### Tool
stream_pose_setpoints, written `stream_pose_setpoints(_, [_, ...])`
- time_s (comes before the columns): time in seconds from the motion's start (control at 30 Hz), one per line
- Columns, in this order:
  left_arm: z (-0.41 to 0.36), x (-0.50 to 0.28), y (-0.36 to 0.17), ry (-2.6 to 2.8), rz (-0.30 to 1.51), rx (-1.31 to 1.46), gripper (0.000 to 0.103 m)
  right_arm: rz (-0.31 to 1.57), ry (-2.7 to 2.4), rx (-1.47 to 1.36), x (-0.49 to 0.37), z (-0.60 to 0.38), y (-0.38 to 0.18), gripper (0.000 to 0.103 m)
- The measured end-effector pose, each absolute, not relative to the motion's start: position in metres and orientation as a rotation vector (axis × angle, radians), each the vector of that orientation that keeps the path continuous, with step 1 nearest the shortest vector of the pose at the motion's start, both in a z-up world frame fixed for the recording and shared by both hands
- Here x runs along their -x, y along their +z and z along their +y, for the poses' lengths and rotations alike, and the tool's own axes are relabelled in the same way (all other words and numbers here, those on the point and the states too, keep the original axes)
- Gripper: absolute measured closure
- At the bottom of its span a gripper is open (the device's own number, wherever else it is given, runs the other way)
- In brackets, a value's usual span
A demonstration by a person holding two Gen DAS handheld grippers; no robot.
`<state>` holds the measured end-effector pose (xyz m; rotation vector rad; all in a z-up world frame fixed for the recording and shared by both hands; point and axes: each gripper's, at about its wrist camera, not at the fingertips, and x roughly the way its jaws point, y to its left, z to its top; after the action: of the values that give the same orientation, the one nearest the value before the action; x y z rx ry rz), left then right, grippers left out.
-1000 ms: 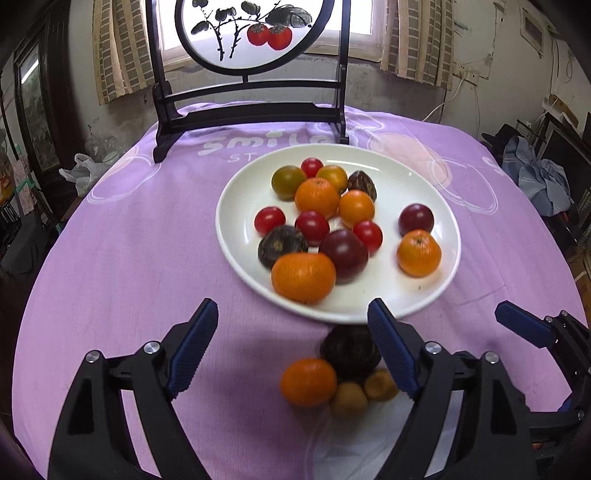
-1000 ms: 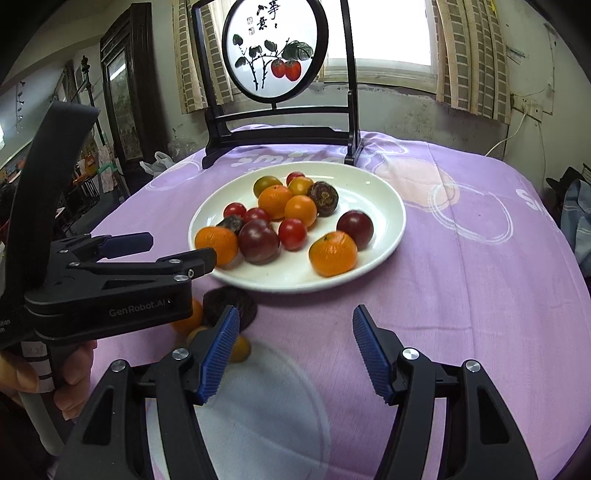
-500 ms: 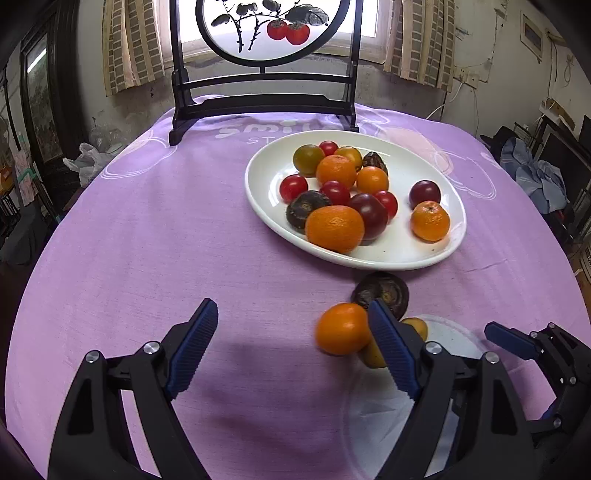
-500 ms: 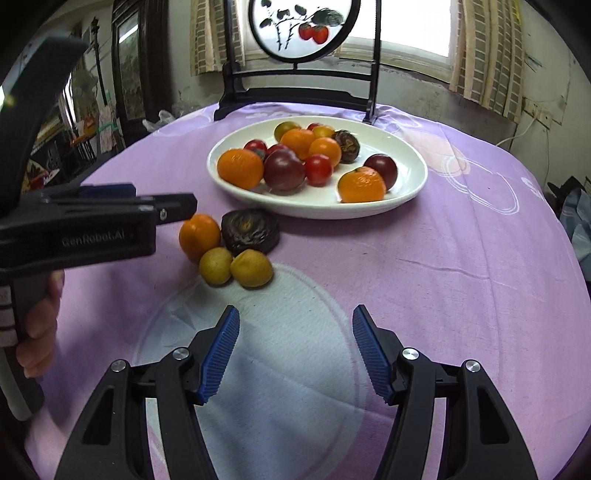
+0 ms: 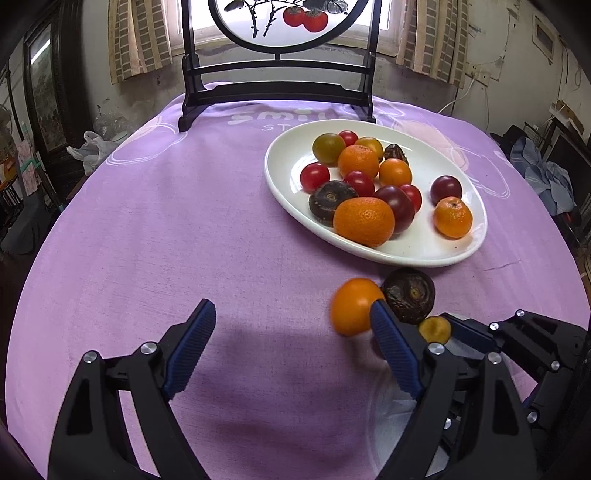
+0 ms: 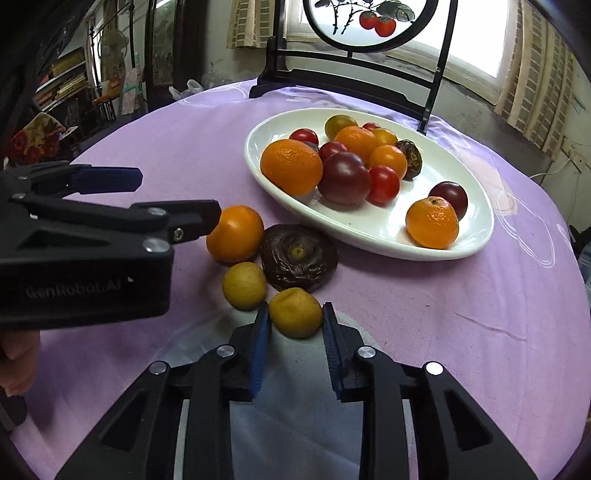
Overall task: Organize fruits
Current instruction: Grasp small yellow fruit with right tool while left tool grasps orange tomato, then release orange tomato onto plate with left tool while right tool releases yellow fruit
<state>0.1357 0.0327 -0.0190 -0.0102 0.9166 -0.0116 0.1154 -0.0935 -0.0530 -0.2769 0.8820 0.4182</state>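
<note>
Window: bright daylight came through the window [image 6: 476,44], flanked by brick-patterned curtains [image 5: 432,55].
Walls: stained plaster wall [image 5: 140,99].
Left: dark wooden cabinet [image 5: 48,103].

Bench cloth [image 5: 184,229] was lilac with white ring outlines and white lettering. Plate [image 6: 369,232] was plain white. On it: orange tangerines [image 6: 291,166], red tomatoes [image 6: 384,184], dark maroon plums [image 6: 343,177], one green-yellow tomato [image 6: 340,125]. On the cloth: orange fruit [image 6: 236,232], wrinkled dark brown fruit [image 6: 299,258], two dull yellow fruits [image 6: 295,314]. Grippers [image 6: 295,350] were black with blue ribbed pads [image 5: 192,343]. Screen [image 5: 288,22] was white, black-framed, with red fruit painted on it. Curtains [image 5: 140,40] were tan with a brick-like check.
</note>
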Motion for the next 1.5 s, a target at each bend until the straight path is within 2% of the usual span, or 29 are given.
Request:
stream_pose_setpoints(0.53, [0.021,-0.132,-0.029,-0.043,0.939,-0.061,0.02,0.905,0.376,0.116,-0.09,-0.139,-0.049,0.075])
stream_pose_setpoints(0.67, [0.023,-0.135,-0.034,-0.044,0.966,-0.063,0.029,0.891,0.381,0.115,-0.088,-0.141,-0.046,0.075])
stream_pose_setpoints(0.87, [0.011,-0.134,-0.04,-0.083,0.976,-0.11,0.03,0.874,0.395,0.115,-0.085,-0.141,-0.041,0.075])
stream_pose_setpoints(1.03, [0.001,-0.139,-0.05,-0.097,0.964,-0.139,0.043,0.871,0.406,0.111,-0.085,-0.141,-0.038,0.074])
stream_pose_setpoints(1.1, [0.0,-0.141,-0.05,-0.141,0.974,-0.109,0.062,0.868,0.409,0.111,-0.084,-0.141,-0.037,0.074])
stream_pose_setpoints(1.13, [0.0,-0.142,-0.05,-0.154,0.973,-0.091,0.066,0.867,0.409,0.113,-0.084,-0.14,-0.037,0.074])
stream_pose_setpoints(1.33, [-0.003,-0.143,-0.047,-0.172,0.93,-0.091,0.071,0.871,0.395,0.112,-0.086,-0.142,-0.039,0.074])
stream_pose_setpoints(1.47, [0.003,-0.129,-0.027,-0.211,0.89,-0.034,0.073,0.844,0.389,0.101,-0.083,-0.145,-0.033,0.074])
stream_pose_setpoints(1.5, [0.003,-0.122,-0.018,-0.204,0.851,-0.031,0.077,0.84,0.384,0.094,-0.083,-0.146,-0.033,0.074])
